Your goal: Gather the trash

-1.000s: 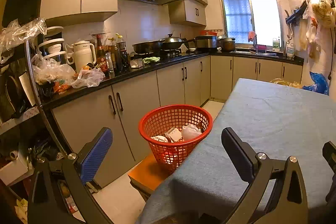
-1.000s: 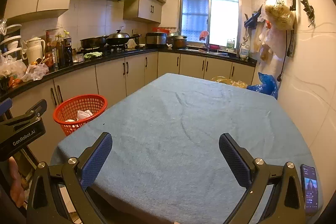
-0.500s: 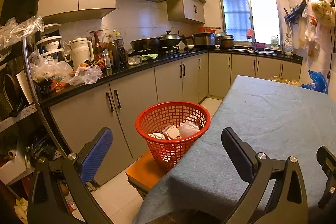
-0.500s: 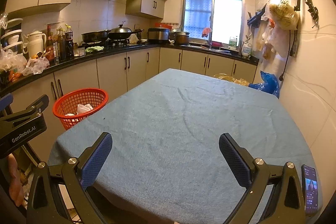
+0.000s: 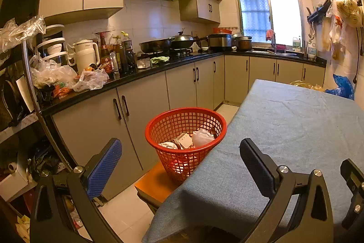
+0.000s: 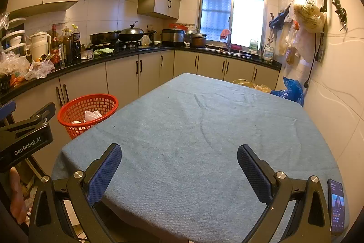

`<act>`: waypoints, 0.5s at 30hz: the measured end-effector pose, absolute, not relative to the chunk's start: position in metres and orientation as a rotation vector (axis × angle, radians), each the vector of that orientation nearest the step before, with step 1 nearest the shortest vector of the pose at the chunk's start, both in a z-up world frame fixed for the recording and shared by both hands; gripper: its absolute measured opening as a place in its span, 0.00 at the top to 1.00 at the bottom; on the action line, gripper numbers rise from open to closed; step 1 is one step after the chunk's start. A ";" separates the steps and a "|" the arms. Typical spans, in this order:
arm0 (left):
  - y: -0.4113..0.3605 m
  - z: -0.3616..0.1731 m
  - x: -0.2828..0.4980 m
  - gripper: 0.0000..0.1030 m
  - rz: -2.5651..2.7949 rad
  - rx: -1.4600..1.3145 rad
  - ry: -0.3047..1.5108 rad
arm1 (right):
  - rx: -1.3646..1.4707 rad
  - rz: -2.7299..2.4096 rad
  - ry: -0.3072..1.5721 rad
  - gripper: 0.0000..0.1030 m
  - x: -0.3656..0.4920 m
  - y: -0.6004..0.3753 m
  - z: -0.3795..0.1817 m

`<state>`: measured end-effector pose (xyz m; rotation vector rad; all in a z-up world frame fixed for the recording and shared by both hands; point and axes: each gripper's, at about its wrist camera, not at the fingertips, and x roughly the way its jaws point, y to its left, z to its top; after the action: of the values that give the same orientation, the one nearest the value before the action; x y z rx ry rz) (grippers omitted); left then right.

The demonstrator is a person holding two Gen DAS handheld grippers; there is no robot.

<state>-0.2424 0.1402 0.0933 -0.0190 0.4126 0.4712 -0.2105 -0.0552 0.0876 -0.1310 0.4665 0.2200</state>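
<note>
A red plastic basket (image 5: 159,126) stands on an orange stool (image 5: 154,183) at the table's left edge; it also shows in the right wrist view (image 6: 68,111). Crumpled white paper (image 5: 201,138) and a small box (image 5: 185,140) lie inside it. My left gripper (image 5: 179,152) is open and empty, held in the air near the table's front left corner, short of the basket. My right gripper (image 6: 178,158) is open and empty above the front of the blue tablecloth (image 6: 204,129). No loose trash shows on the cloth.
A phone (image 6: 336,206) lies at the table's front right corner. A blue bag (image 6: 291,90) and a yellow bag (image 6: 250,84) sit at the far right edge. The kitchen counter (image 5: 127,81) with bottles, bags and pans runs along the left. The wall is close on the right.
Both grippers have drifted slightly back and up, so the basket and table sit a little lower and farther in view. Both stay open and empty.
</note>
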 end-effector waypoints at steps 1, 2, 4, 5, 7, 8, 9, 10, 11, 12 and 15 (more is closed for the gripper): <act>0.140 0.093 -0.242 0.00 0.471 -0.018 0.413 | -0.131 0.220 0.466 0.00 -0.210 -0.055 0.088; 0.140 0.093 -0.242 0.00 0.471 -0.016 0.413 | -0.132 0.220 0.467 0.00 -0.210 -0.055 0.088; 0.140 0.093 -0.243 0.00 0.469 -0.017 0.415 | -0.132 0.220 0.467 0.00 -0.211 -0.055 0.087; 0.140 0.093 -0.243 0.00 0.471 -0.017 0.413 | -0.132 0.220 0.467 0.00 -0.211 -0.055 0.087; 0.140 0.093 -0.243 0.00 0.472 -0.016 0.411 | -0.133 0.220 0.468 0.00 -0.211 -0.055 0.087; 0.140 0.093 -0.243 0.00 0.472 -0.017 0.411 | -0.133 0.220 0.468 0.00 -0.211 -0.055 0.087; 0.140 0.093 -0.242 0.00 0.472 -0.018 0.412 | -0.135 0.221 0.469 0.00 -0.211 -0.055 0.086; 0.140 0.093 -0.242 0.00 0.473 -0.019 0.413 | -0.136 0.222 0.470 0.00 -0.212 -0.054 0.086; 0.140 0.092 -0.242 0.00 0.472 -0.019 0.414 | -0.137 0.222 0.470 0.00 -0.211 -0.054 0.085; 0.140 0.092 -0.242 0.00 0.472 -0.019 0.415 | -0.138 0.222 0.471 0.00 -0.211 -0.054 0.085; 0.143 0.093 -0.243 0.00 0.472 -0.019 0.419 | -0.139 0.224 0.474 0.00 -0.210 -0.054 0.083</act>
<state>-0.2426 0.1428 0.0928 -0.0193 0.4192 0.4719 -0.2098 -0.0543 0.0833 -0.1389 0.4741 0.2237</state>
